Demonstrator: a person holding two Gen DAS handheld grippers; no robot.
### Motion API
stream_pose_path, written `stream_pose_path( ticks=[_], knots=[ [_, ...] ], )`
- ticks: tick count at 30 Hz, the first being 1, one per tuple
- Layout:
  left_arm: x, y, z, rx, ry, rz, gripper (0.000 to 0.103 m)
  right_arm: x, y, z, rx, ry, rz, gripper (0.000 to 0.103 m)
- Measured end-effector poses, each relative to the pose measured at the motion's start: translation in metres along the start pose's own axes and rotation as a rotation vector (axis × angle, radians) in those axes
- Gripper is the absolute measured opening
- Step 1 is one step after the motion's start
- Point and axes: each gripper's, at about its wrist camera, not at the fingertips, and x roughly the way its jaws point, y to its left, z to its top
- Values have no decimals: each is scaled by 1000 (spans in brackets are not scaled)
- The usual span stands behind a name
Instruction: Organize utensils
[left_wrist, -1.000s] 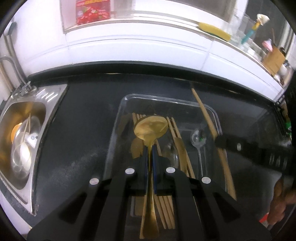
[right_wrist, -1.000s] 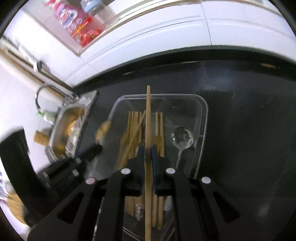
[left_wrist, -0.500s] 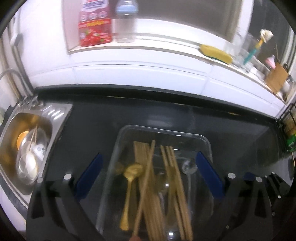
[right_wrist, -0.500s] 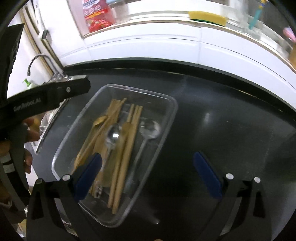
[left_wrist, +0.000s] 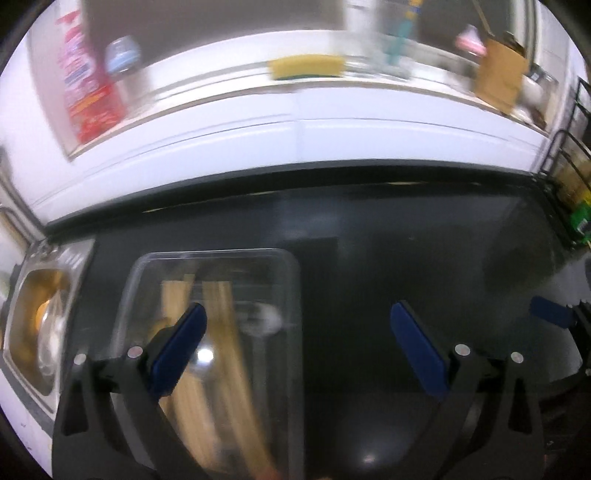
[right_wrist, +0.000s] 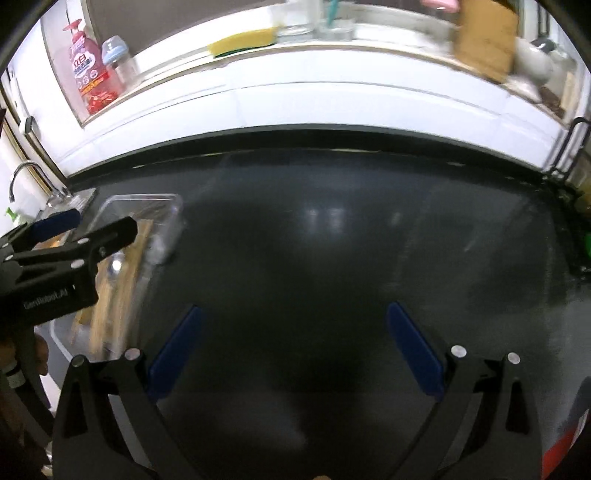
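A clear plastic tray (left_wrist: 288, 280) on the black counter holds wooden chopsticks (left_wrist: 218, 314) and a metal spoon (left_wrist: 264, 317), all blurred. My left gripper (left_wrist: 295, 332) is open and empty, its left finger over the tray. My right gripper (right_wrist: 291, 332) is open and empty over bare black counter, to the right of the tray (right_wrist: 173, 206). The left gripper (right_wrist: 92, 232) shows at the left of the right wrist view, above the tray. The right gripper's blue pad (left_wrist: 550, 317) shows at the right edge of the left wrist view.
A steel sink (left_wrist: 33, 325) with dishes lies left of the tray. A white tiled wall and ledge behind carry a red bottle (right_wrist: 88, 81), a yellow sponge (right_wrist: 240, 40) and a brown box (right_wrist: 484, 40). A wire rack (left_wrist: 569, 155) stands at the far right.
Both grippers have let go of their utensils, the gold spoon and a chopstick, which lie in the tray. Both opened and drew back and to the right, away from the tray.
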Motion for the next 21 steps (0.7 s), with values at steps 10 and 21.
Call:
stream_pose_path(
  ticks=[10,21],
  knots=[
    [13,-117,-17,20,69,-58,97,-23,-115,-17,70,-1,-68,96],
    [19,-198,-24,-25,78,26,97,-35,-216,-36,71,9,-129,96]
  ],
)
